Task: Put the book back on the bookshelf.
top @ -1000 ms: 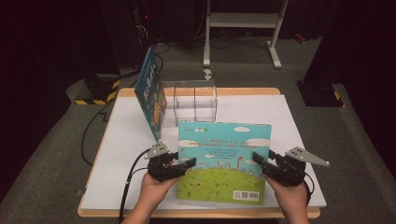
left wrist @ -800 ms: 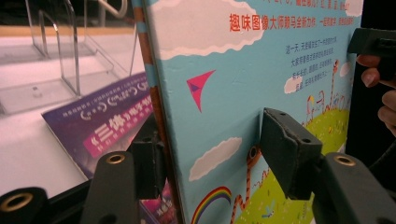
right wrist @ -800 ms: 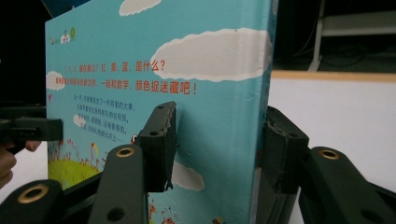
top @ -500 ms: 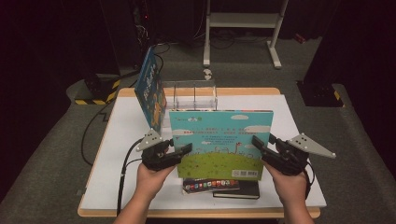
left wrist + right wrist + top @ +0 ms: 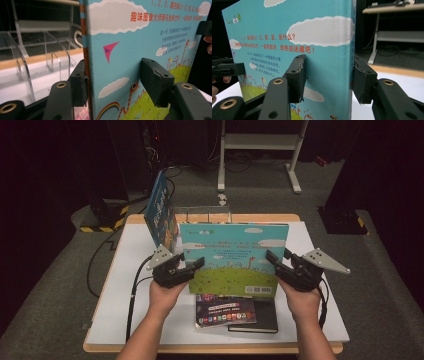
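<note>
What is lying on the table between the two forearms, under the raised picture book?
In the high view, two dark books lie stacked there on the white table, just below the bottom edge of the picture book.

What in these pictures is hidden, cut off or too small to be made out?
- High view: the big picture book, held upright between the left gripper and the right gripper, hides most of the clear rack.
- High view: print on the dark book is too small.
- Left gripper view: the picture book's lower part is cut off by the bottom edge.
</note>
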A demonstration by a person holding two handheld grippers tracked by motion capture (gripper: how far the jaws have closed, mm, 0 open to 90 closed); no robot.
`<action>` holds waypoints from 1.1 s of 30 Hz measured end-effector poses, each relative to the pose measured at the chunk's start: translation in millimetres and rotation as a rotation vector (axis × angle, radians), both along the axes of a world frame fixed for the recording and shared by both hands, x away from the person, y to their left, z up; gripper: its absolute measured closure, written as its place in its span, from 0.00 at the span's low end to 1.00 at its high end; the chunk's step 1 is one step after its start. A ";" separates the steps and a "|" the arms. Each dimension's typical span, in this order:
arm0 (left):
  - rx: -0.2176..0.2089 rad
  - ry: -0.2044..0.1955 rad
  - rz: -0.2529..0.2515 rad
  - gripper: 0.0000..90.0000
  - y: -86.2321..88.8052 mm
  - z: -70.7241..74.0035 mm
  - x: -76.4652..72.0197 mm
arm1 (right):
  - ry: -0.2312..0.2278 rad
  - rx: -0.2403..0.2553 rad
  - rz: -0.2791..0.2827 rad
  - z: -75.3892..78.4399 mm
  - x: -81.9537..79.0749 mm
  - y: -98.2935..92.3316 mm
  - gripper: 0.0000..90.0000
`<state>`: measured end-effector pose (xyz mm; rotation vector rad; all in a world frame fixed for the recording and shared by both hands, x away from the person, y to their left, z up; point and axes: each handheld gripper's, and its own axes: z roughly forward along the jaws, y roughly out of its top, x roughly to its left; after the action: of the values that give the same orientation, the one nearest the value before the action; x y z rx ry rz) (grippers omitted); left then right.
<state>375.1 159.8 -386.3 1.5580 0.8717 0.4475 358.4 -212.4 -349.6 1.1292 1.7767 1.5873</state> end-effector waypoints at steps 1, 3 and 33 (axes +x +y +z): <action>-0.002 -0.010 0.001 0.48 0.0 0.9 1.3 | -0.018 -0.003 -0.003 2.7 1.7 1.1 0.56; 0.001 -0.033 0.005 0.48 0.0 2.1 5.7 | -0.038 -0.001 -0.006 5.1 5.0 2.1 0.55; 0.043 -0.045 0.026 0.34 12.5 -29.0 -14.8 | -0.079 -0.095 0.201 -5.1 -3.9 17.8 0.38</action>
<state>360.3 172.4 -415.2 1.5712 0.8536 0.5212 354.5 -194.6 -354.7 0.8553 1.9410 1.6169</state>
